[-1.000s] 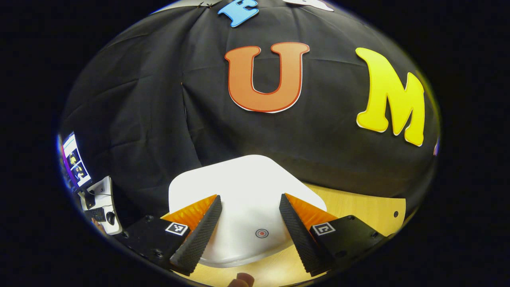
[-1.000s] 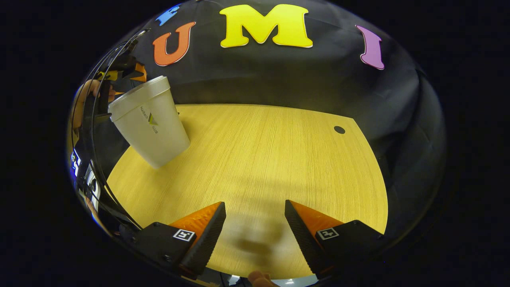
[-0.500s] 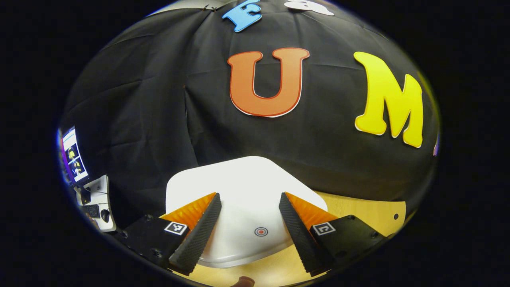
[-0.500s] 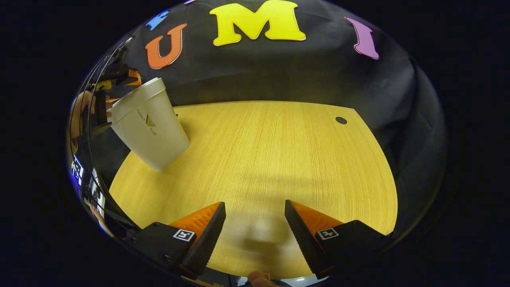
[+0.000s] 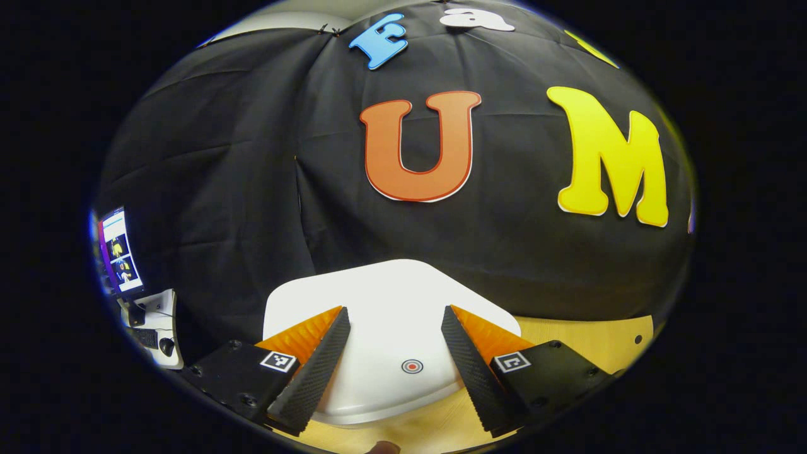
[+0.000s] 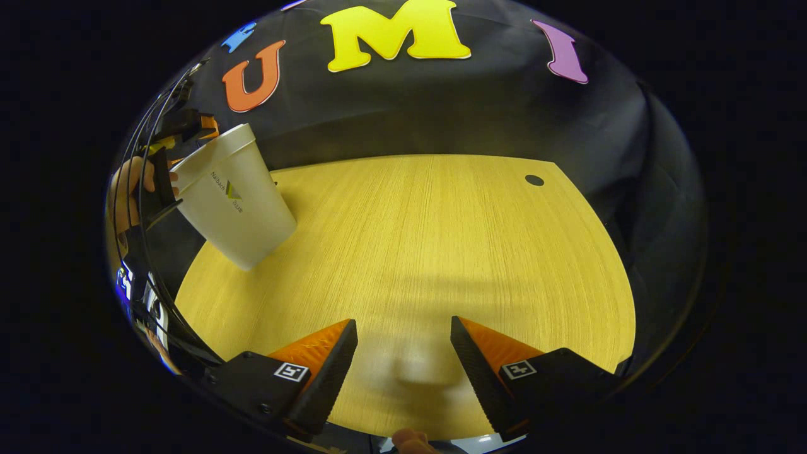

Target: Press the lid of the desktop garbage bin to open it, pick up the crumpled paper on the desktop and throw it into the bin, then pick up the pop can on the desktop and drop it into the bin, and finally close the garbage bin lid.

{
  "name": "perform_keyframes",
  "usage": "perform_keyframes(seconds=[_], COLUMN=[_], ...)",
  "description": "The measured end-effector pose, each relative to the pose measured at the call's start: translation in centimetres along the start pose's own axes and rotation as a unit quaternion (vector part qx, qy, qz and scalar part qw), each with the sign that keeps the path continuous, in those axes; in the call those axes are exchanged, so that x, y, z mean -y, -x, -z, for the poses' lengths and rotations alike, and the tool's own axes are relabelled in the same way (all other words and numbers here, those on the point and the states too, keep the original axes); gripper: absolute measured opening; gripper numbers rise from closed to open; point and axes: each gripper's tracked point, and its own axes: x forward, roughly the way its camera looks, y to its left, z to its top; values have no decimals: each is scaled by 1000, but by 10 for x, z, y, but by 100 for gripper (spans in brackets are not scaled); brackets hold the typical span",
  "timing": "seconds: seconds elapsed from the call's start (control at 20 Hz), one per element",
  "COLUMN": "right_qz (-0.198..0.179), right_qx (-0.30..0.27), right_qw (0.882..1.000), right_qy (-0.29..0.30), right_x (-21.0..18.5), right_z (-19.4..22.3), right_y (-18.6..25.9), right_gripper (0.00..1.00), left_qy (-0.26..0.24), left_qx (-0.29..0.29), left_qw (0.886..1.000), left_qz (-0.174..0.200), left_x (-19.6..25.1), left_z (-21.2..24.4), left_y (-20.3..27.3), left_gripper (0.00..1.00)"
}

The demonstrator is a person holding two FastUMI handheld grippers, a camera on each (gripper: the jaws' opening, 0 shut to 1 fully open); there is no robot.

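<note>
Left gripper view: left gripper is hovering, released, over the bin's closed lid.
Right gripper view: right gripper is idling, spread, above the desktop; the bin is standing far left.
Progress: lid is looking closed (whether trash is inside, I cannot tell).

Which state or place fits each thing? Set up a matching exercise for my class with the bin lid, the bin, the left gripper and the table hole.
Things:
1. lid
2. bin
3. left gripper
4. table hole

States or places:
A. near the table's far right corner
B. open, above the lid
C. white, closed, with a small red ring mark
D. standing at the table's left edge in the right gripper view

Pairs: 1-C, 2-D, 3-B, 4-A
</note>
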Motion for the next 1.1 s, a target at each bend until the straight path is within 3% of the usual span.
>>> perform_keyframes(seconds=[0.15,0.4,0.85,1.1], right_qz=[11,29,79,72], right_qx=[13,48,161,219], right_qw=[1000,998,984,973], right_qy=[-4,-9,-9,-15], right_x=[7,14,21,5], right_z=[-9,-30,-84,-109], right_y=[10,33,108,141], right_gripper=[95,95,93,95], left_qy=[-31,-24,-30,-49], left_qx=[-10,-24,30,61], left_qw=[999,998,987,978], left_qz=[12,60,154,191], left_x=[3,24,53,52], left_z=[-3,-14,-29,-15], left_y=[2,31,134,196], left_gripper=[97,96,96,96])
